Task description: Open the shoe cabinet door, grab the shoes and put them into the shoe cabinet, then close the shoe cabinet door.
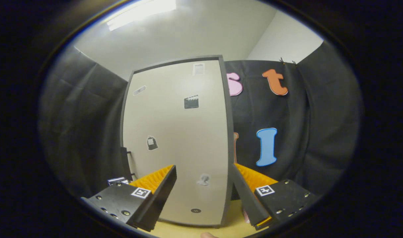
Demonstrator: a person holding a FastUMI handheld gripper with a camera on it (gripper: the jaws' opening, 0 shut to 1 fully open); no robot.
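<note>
Gripper view: shoe cabinet door (178, 138) stood just ahead of the gripper (204, 172), a flat pale panel w/ dark edging, its dark right edge (228, 142) running down beside the right finger. Fingers spread wide, released, nothing gripped; door's lower part lay between them. Small stickers on the panel, a round hole (195, 210) near its bottom edge. Tan floor (188, 231) beneath; black cloth wall (307, 132) well beyond on the right.

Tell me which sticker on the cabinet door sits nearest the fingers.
The pale grey sticker low on the shoe cabinet door, between the open hand-held gripper fingers; the clapperboard, bag-shaped and top stickers sit higher.
</note>
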